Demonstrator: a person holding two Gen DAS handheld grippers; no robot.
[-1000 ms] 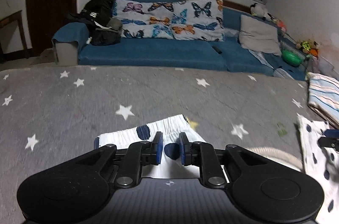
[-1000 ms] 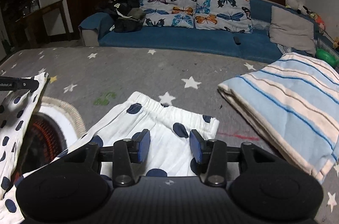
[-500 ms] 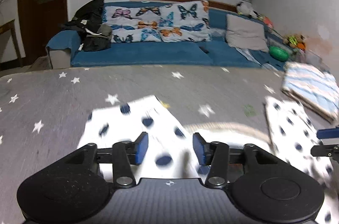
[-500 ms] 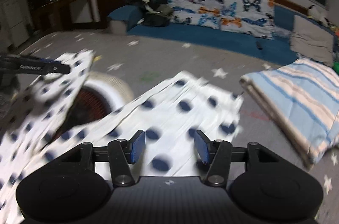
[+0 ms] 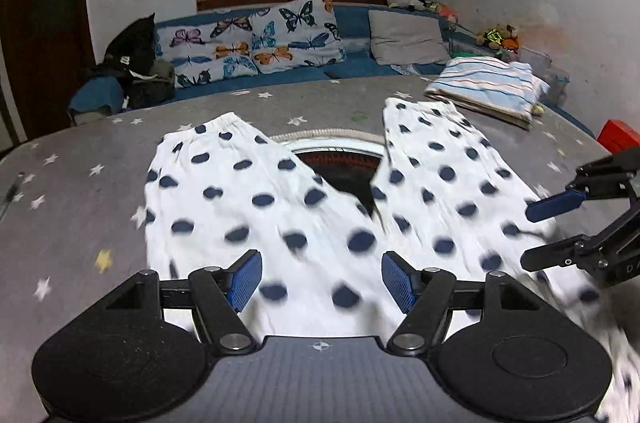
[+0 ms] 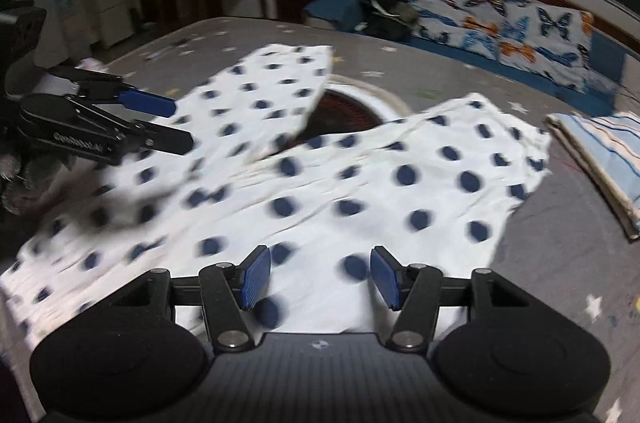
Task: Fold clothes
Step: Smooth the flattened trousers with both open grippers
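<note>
White trousers with navy dots point(image 5: 248, 191) lie spread on the grey star-print surface point(image 5: 80, 183), their two legs splayed in a V away from me. My left gripper point(image 5: 322, 275) hovers over the near end of the left leg. Its jaws are opening and nothing sits between the pads. In the right wrist view the same trousers point(image 6: 360, 191) fill the middle. My right gripper point(image 6: 320, 275) hangs over the right leg, jaws opening, pads clear of the cloth. Each gripper shows in the other's view: the right gripper point(image 5: 540, 231) at the right edge, the left gripper point(image 6: 172, 125) at the left edge.
A round white-rimmed opening with a reddish grille point(image 5: 336, 159) shows between the legs. A folded striped blanket point(image 5: 488, 87) lies at the far right. A blue sofa with butterfly cushions point(image 5: 280, 75) runs behind. A red object point(image 5: 618, 139) sits at the right edge.
Both grippers drew back from the leg hems toward the near end, so the whole trousers now show. The left jaws, almost shut on the hem, have spread wide; the right jaws widened a little.
</note>
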